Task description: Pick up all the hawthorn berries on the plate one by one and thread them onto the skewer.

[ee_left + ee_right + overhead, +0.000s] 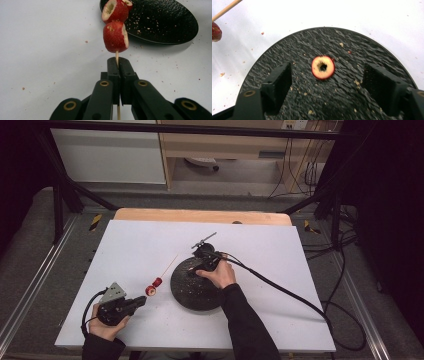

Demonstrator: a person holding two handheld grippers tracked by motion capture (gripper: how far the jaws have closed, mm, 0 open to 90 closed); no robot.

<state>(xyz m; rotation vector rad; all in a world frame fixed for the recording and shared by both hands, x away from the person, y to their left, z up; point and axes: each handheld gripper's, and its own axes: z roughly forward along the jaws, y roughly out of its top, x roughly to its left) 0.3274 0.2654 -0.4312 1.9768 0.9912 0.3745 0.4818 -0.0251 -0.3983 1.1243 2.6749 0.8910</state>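
the thin wooden stick (117,57) is pinched tight by the left gripper (117,62), with two red fruit pieces (115,37) stuck on it just beside the black plate (162,22). the right gripper (325,82) is held wide apart over the plate, around a loose fruit slice (323,67) but not touching it.

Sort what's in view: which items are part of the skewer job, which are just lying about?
In the job:
skewer, clamped in left gripper
two fruit pieces on it
cored fruit slice on black plate
right gripper, open over it

Lying about:
crumbs on white table
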